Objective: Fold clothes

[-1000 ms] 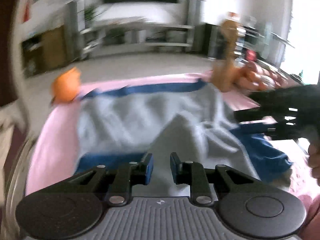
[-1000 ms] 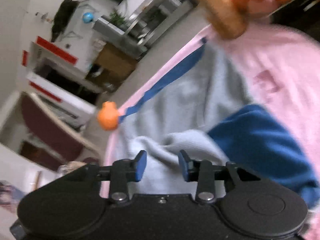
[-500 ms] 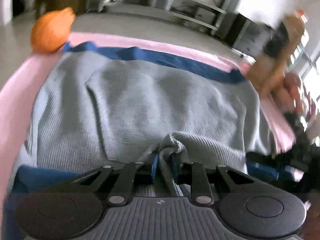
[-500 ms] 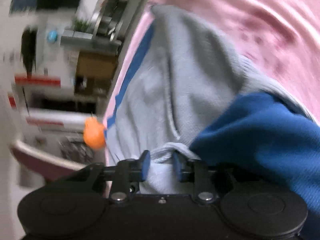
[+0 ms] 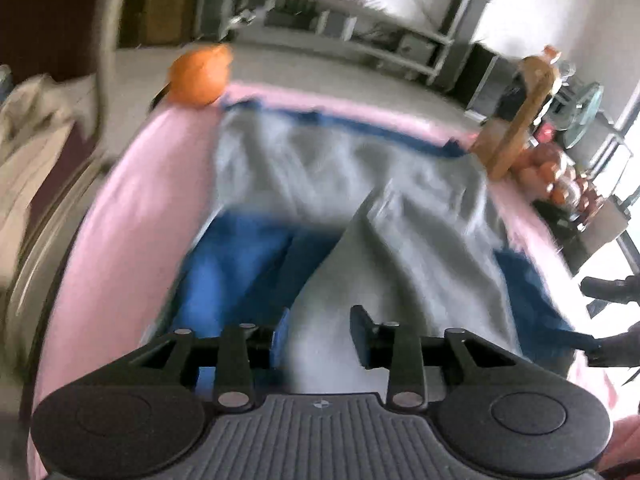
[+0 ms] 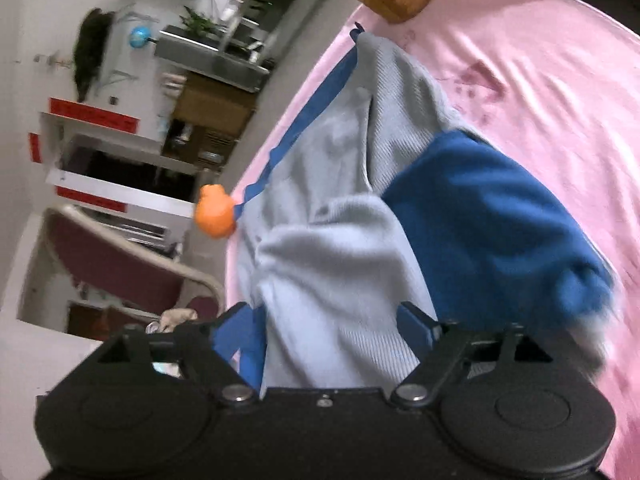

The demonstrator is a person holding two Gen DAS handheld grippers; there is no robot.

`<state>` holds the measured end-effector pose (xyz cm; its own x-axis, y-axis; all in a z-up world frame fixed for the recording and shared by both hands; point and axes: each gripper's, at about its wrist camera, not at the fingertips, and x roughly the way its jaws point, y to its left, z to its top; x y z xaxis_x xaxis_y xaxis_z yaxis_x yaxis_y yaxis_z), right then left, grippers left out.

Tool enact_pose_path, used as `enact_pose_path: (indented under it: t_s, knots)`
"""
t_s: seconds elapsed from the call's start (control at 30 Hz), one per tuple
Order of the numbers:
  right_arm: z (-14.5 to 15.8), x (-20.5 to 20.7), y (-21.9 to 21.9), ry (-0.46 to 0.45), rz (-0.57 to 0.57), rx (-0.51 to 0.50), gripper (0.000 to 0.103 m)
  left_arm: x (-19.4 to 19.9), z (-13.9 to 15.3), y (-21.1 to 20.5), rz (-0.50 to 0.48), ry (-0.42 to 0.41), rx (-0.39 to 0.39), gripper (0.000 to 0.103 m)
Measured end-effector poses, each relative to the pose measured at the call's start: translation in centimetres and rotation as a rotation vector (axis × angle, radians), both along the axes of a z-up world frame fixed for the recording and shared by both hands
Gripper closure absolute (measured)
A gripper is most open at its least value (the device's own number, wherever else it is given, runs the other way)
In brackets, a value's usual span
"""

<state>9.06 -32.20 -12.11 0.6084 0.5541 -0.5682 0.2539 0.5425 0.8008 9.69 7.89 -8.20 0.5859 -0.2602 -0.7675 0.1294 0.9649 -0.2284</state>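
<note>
Fold under way: the left gripper (image 5: 318, 336) pinched a raised fold of the sweater (image 5: 320, 168) spread ahead; the right gripper (image 6: 324, 320), jaws just opened, straddled cloth unpressed and likely needed a fresh hold next.

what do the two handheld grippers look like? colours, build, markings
Both are black plastic. The left gripper has blue pads on its fingers, linkage bars with silver rivets, two round discs, and a grey ribbed plate with a small round logo. The right gripper is built the same, blue pads too, but its centre body is plain black with a small screw. No cables or sleeves visible.
</note>
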Motion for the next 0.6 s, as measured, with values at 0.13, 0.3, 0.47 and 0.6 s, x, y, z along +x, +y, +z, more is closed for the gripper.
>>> enact_pose_path:
  t_s: [0.13, 0.3, 0.47, 0.6]
  knots:
    - [-1.1, -2.8, 0.6, 0.028, 0.024, -0.071, 0.077, -2.4, -1.6, -1.0, -0.045, 0.017, 0.048, 0.087]
    - [-1.9, -2.6, 3.1, 0.020, 0.116, -0.219, 0.075, -3.0, -2.2, -4.0, -0.121, -0.117, 0.195, 0.086]
    - [-2.3, -2.4, 4.5, 0.048, 0.170, -0.415, 0.090, -2.8, -4.1, -4.6, -0.115, -0.012, 0.372, 0.079]
    - [-2.1, -3.8, 3.8, 0.057, 0.151, -0.463, 0.089, -3.7, -3.6, -2.9, -0.062, 0.013, 0.343, 0.077]
